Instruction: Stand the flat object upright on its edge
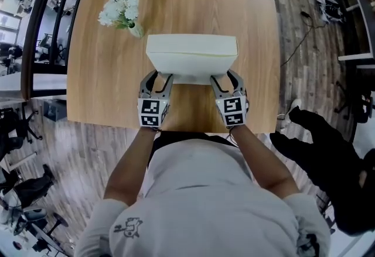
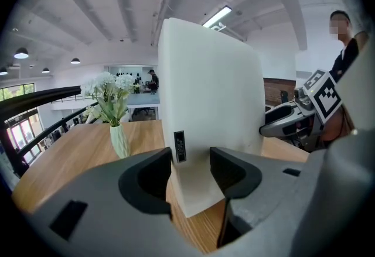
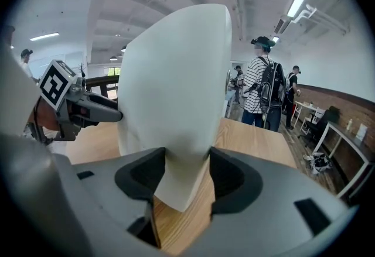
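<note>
A flat white slab [image 1: 191, 57] rises steeply from the wooden table [image 1: 96, 74], its long edge running left to right. My left gripper [image 1: 158, 78] holds its near left corner, and both pads press the slab [image 2: 205, 92] in the left gripper view. My right gripper [image 1: 226, 78] clamps the near right corner, its pads squeezing the slab [image 3: 176, 86]. A small dark label [image 2: 179, 146] sits on the narrow side. Whether the lower edge rests on the wood I cannot tell. Each gripper view shows the other gripper beside the slab.
A vase of white flowers [image 1: 121, 10] stands at the table's far left, just beyond the slab's left end. The table's near edge lies right behind my grippers. A dark chair [image 1: 328, 156] is on the floor to the right. People [image 3: 263, 92] stand past the table.
</note>
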A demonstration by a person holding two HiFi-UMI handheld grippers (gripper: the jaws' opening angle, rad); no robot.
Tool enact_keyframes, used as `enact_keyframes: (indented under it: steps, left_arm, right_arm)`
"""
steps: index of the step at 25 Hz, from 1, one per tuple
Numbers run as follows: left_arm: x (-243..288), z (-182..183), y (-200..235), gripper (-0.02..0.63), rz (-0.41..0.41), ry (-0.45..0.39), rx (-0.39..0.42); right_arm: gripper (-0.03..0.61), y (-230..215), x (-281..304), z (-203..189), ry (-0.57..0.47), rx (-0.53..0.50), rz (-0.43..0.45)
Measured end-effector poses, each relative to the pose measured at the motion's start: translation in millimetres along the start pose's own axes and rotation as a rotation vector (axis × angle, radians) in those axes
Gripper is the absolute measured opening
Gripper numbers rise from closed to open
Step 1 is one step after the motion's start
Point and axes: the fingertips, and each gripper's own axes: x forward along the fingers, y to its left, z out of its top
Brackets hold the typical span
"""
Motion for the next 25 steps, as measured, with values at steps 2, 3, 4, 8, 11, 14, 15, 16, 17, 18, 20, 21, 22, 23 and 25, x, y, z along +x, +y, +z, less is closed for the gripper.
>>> enact_keyframes:
  steps: [2,3,4,8,11,14,15,16,17,18,20,21,22,23,25]
  left_arm:
    - [0,-2,-1,0.213,0.004,-0.006,0.006]
    - [0,-2,-1,0.213,0.006,-0.01,0.01]
    - [0,-2,-2,0.213,0.009,-0.014,0.013]
    - [2,-1,1,0.212,0.016,-0.025,0.026]
    - [6,-4,3,0.213,0.017,-0.022,0.028]
    - [9,-10,3,0.212,0.015,-0.019,0.035]
    - [10,-13,2,0.21,0.014,-0.016,0.033]
    - [10,-14,1,0.209,0.013,-0.012,0.029]
    - [10,-15,0,0.209,0.011,-0.009,0.025]
    - [10,-15,-1,0.209,0.009,-0.008,0.024]
    - [10,-14,-2,0.207,0.005,-0.012,0.028]
    - [11,-14,-2,0.207,0.002,-0.014,0.028]
    - [12,-13,-2,0.207,0.0,-0.016,0.026]
    - [13,-14,-1,0.207,-0.002,-0.017,0.023]
    - [14,-15,0,0.209,-0.004,-0.015,0.021]
  right_arm:
    - [0.244,0,1,-1,-0.018,-0.025,-0.02]
    - [0.244,-1,1,-1,-0.027,-0.034,-0.028]
    - [0.244,-1,1,-1,-0.036,-0.041,-0.034]
    - [0.242,-1,5,-2,-0.058,-0.058,-0.045]
    - [0.242,-2,9,-3,-0.062,-0.071,-0.058]
    - [0.242,-3,13,-9,-0.056,-0.078,-0.066]
    - [0.242,-3,14,-12,-0.051,-0.079,-0.067]
    - [0.242,-3,15,-15,-0.045,-0.079,-0.067]
    - [0.242,-4,15,-17,-0.042,-0.077,-0.066]
    - [0.242,-4,15,-18,-0.039,-0.074,-0.066]
    - [0.244,-5,15,-20,-0.038,-0.069,-0.065]
    - [0.244,-6,16,-19,-0.04,-0.07,-0.064]
    - [0.245,-6,16,-19,-0.041,-0.071,-0.062]
    - [0.25,-6,18,-19,-0.041,-0.073,-0.058]
    - [0.256,-6,19,-19,-0.04,-0.068,-0.046]
